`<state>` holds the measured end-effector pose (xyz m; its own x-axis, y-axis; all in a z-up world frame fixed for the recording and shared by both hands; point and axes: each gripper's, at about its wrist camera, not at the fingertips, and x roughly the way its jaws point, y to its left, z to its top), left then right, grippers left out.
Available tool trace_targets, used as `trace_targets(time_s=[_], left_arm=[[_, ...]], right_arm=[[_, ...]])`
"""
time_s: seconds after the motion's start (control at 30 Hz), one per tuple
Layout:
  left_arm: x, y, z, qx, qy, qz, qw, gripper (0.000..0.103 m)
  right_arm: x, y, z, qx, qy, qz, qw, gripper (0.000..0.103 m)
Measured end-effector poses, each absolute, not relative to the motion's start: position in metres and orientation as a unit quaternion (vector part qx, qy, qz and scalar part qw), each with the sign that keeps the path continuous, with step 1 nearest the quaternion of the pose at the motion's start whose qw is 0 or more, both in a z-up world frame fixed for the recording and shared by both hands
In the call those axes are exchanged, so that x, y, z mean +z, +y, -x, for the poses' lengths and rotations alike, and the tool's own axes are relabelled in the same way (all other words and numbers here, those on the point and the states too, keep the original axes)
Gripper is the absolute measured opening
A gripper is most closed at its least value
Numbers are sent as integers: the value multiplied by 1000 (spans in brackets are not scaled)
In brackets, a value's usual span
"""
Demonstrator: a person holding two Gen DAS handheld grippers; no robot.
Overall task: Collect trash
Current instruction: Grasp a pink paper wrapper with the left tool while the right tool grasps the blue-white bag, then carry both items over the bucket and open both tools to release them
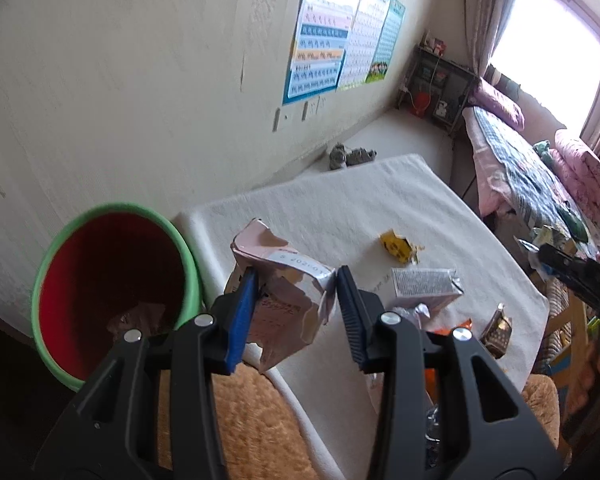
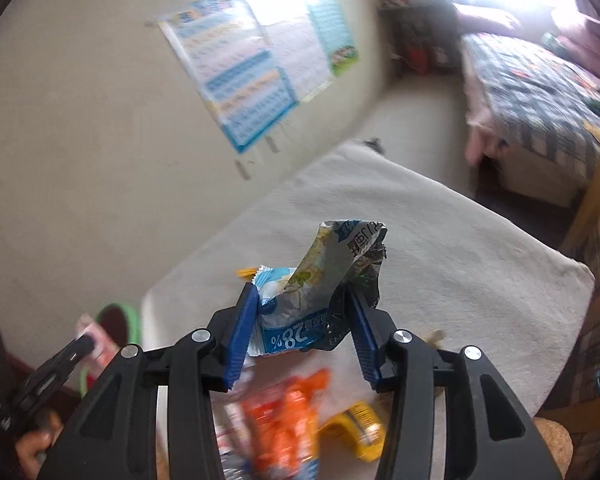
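The left gripper [image 1: 296,300] pinches a torn pink box [image 1: 282,292]. Its two blue pads press on the box from both sides, and the box is crushed and ripped open at the top. The box hangs above the near corner of the white table [image 1: 340,208], just to the right of the bin. The bin [image 1: 112,292] sits at nine o'clock from the box. It has a green rim and a red inside, and some crumpled paper lies at the bottom.

More trash lies on the table. A grey carton [image 1: 426,288] lies at three o'clock from the box. A small yellow wrapper [image 1: 398,246] lies at two o'clock. A little brown packet [image 1: 498,330] sits near the table edge at four o'clock.

The right gripper [image 2: 302,312] pinches a blue and white wrapper [image 2: 320,296]. Its pads squeeze the crumpled wrapper, which sticks up between them above the table. Under it, at six o'clock, lie a blurry orange bag [image 2: 288,416] and a yellow packet [image 2: 360,428].

In the right wrist view, a hand [image 2: 36,444] holds the other gripper at eight o'clock, with the bin behind it.

Further out, posters [image 1: 332,36] hang on the wall at twelve o'clock. A bed [image 1: 532,168] with a checked blanket and pink pillows stands at two o'clock, under a bright window [image 1: 548,56]. A fuzzy tan cushion [image 1: 252,424] lies at six o'clock, next to the table.
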<state>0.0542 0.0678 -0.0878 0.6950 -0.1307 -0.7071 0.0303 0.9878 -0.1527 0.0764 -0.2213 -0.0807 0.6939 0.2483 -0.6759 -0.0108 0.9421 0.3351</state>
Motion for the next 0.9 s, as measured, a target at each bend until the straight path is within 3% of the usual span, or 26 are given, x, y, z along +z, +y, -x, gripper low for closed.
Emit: trace_targets(time_s=[0.27, 0.9], left_arm=[[-73, 92, -47, -20, 364, 56, 930, 39], [-75, 187, -35, 64, 347, 74, 933, 39]], right_arm=[[-61, -141, -70, 133, 367, -84, 917, 44], [-73, -16, -96, 227, 391, -21, 892, 45]])
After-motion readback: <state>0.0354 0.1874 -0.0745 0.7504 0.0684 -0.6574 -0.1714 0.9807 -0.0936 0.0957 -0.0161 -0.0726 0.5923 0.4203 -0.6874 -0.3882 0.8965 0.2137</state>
